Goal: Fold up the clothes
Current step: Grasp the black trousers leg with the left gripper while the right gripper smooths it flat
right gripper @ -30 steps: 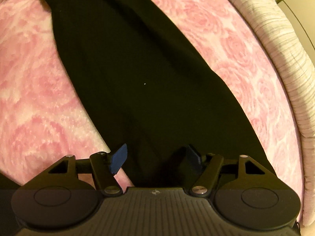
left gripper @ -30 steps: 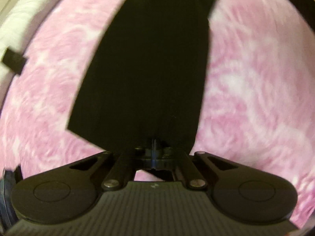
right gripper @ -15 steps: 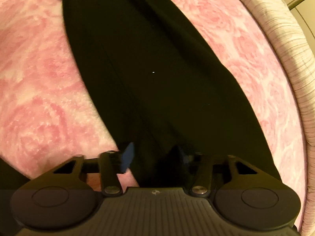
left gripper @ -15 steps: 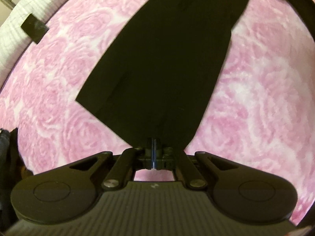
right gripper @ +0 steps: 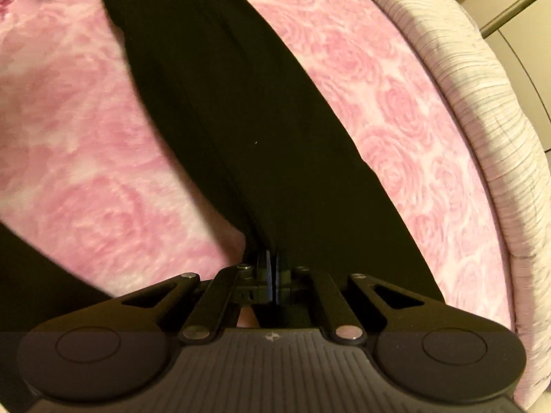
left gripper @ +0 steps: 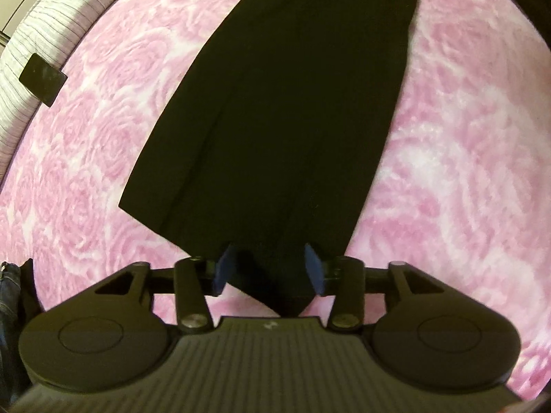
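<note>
A long black garment lies stretched across a pink rose-patterned blanket. My left gripper is open, its blue pads standing either side of the garment's near end, which lies between them. In the right wrist view the same garment runs away from me. My right gripper is shut on the garment's near edge.
A white striped mattress edge runs along the left with a small black tag on it; it also shows at the right in the right wrist view. Dark denim fabric sits at the far left. Pale cupboards stand beyond.
My left gripper has opened and let go of the garment's end. My right gripper has closed on the garment's near edge.
</note>
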The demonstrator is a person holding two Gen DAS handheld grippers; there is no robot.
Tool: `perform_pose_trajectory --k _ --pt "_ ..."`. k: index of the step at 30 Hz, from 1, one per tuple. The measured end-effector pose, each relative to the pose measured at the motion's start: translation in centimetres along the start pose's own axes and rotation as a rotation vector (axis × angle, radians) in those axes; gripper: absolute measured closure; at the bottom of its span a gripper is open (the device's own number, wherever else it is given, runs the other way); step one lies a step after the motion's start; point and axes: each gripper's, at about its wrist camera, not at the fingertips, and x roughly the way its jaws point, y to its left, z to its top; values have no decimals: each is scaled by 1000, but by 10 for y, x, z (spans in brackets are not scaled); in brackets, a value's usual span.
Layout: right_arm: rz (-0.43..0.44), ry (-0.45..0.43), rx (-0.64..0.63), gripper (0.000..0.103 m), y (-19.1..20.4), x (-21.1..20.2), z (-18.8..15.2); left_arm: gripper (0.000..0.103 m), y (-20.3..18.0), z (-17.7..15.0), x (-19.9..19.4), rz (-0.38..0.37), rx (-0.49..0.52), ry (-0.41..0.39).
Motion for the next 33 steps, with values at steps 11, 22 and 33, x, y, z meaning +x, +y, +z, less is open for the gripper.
perform_pose_trajectory --k 11,22,33 --pt "3 21 -60 102 13 -4 -6 54 -7 6 5 28 140 -5" --pt "7 48 -29 102 16 2 -5 56 83 -53 4 -304 -754 -86" --pt "22 91 -29 102 16 10 -2 43 109 -58 18 -227 -891 -258"
